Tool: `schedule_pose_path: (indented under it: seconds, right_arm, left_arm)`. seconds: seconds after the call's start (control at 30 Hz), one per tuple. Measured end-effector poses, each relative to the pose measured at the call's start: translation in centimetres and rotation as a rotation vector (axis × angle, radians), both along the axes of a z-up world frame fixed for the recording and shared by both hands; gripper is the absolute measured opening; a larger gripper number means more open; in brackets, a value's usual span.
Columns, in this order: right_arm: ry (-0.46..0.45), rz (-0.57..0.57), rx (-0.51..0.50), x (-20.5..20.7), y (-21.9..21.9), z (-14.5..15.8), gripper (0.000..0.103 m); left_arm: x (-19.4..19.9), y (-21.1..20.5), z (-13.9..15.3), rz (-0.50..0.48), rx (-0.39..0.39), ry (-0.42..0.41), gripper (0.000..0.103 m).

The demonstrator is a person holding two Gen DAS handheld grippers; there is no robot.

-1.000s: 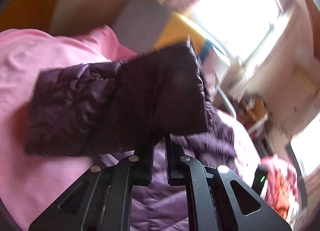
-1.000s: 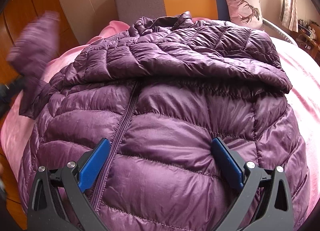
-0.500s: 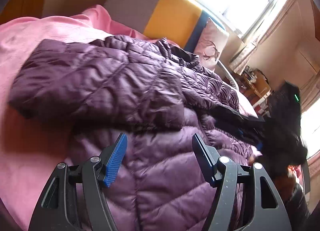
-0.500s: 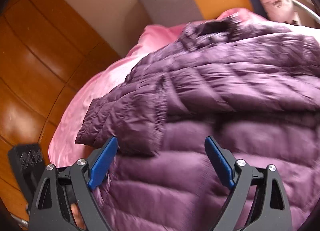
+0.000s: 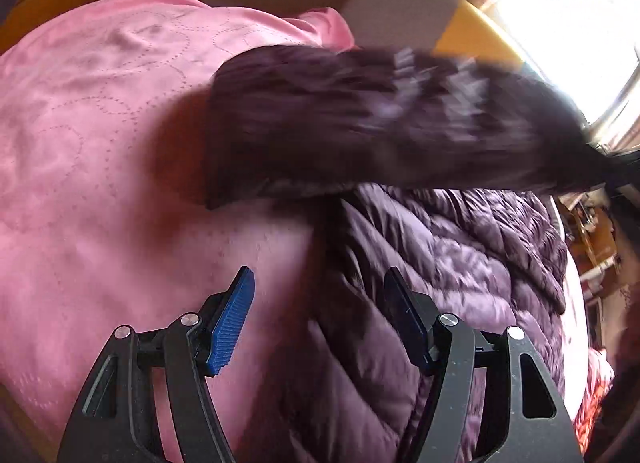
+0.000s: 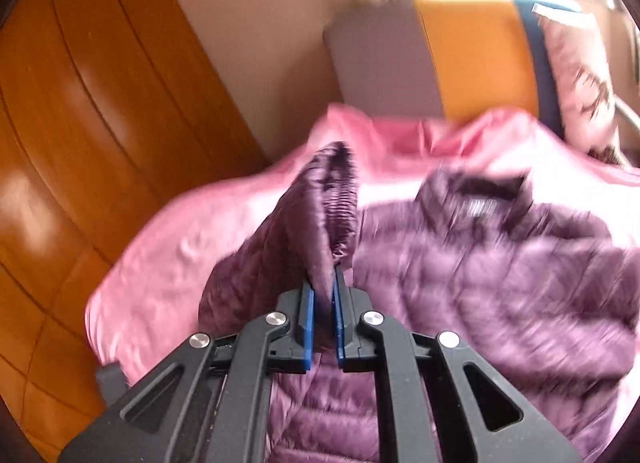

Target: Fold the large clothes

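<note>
A purple quilted down jacket [image 5: 448, 263] lies on a pink bedspread [image 5: 100, 135]; it also shows in the right wrist view [image 6: 500, 271]. My right gripper [image 6: 324, 295] is shut on the jacket's left sleeve [image 6: 320, 223] near the cuff and holds it lifted off the bed. In the left wrist view that sleeve [image 5: 380, 123] hangs blurred in the air across the jacket. My left gripper [image 5: 320, 303] is open and empty, low over the jacket's left edge, one finger over the bedspread and one over the jacket.
A grey, orange and blue headboard [image 6: 440, 63] stands behind the bed, with a deer-print pillow [image 6: 580, 79] at its right. Wooden wall panels [image 6: 80, 143] run along the left. A bright window [image 5: 560, 23] is at the far right.
My left gripper let go of the sleeve and opened. My right gripper swung left, shut on the sleeve near the cuff and lifted it up over the jacket.
</note>
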State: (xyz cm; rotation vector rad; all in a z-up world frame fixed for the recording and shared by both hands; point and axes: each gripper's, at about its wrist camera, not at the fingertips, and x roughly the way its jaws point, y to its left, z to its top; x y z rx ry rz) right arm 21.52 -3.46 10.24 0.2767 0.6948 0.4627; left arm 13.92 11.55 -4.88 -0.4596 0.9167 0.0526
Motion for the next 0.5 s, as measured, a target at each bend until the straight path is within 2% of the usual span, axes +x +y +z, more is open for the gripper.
schedule_pose_path:
  seconds: [0.1, 0.23, 0.37, 0.5]
  right_arm:
    - [-0.054, -0.057, 0.018, 0.2, -3.0, 2.2, 0.007]
    - [-0.052, -0.139, 0.043, 0.8, -7.4, 2.5, 0.007]
    - [-0.001, -0.220, 0.054, 1.2, -11.5, 0.5, 0.007]
    - [0.071, -0.297, 0.046, 1.2, -14.9, -2.8, 0.007]
  left_arm:
    - [1.2, -0.2, 0.3, 0.018, 0.035, 0.005, 0.066]
    - [3.4, -0.7, 0.7, 0.037, 0.071, 0.020, 0.066]
    - [6.1, -1.3, 0.9, 0.037, 0.081, 0.040, 0.066]
    - [8.6, -2.5, 0.4, 0.031, 0.141, 0.068, 0.066]
